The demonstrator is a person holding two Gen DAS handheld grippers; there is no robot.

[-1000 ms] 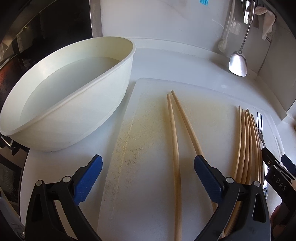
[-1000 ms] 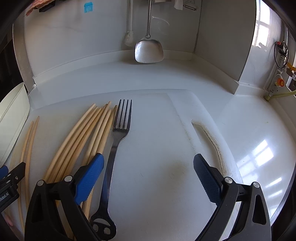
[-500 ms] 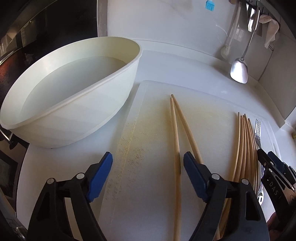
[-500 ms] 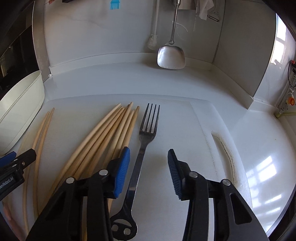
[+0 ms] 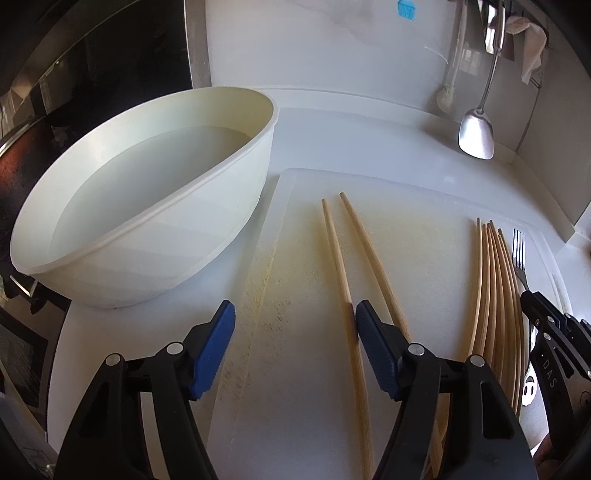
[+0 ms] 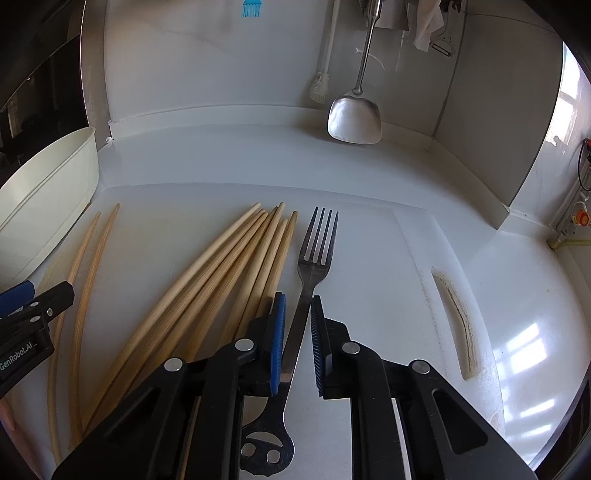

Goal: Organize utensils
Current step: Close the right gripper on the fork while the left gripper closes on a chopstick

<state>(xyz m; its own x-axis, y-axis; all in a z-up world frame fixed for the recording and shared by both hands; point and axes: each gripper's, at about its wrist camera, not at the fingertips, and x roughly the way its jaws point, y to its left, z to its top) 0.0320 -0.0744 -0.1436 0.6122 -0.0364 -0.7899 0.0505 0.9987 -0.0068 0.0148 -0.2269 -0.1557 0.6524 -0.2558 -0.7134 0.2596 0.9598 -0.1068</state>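
We see a white countertop (image 6: 424, 192) filling both wrist views, meeting a pale backsplash at the rear. On it, to the left, sits a large white oval basin (image 5: 155, 206), its wall just beside the edge of a white cutting board (image 6: 369, 240) that covers most of the counter in front of us. The board has a slotted handle hole near its right end, stained along the slot.

A steel spatula (image 6: 355, 120) hangs against the back wall, with a white brush (image 6: 318, 88) hanging beside it and a blue silicone brush (image 6: 251, 9) higher up on the left.

On the board lies a bundle of wooden chopsticks (image 6: 236, 273), fanned slightly at their far tips. Apart from that bundle, nearer the basin, lies a separate pair of chopsticks (image 5: 347, 266), tips pointing away from us. A dark metal fork (image 6: 314, 266) lies just to the right of the bundle, tines pointing to the back wall, its cut-out handle end toward us.

Our left gripper (image 5: 295, 350) is partly spread and its jaws are closing; the left stick of the pair runs along the inner face of its right pad, with bare board across the rest of the gap. Our right gripper (image 6: 298, 343) is closing too, its blue pads narrowed either side of the fork's handle; we cannot tell whether both pads press on it yet.
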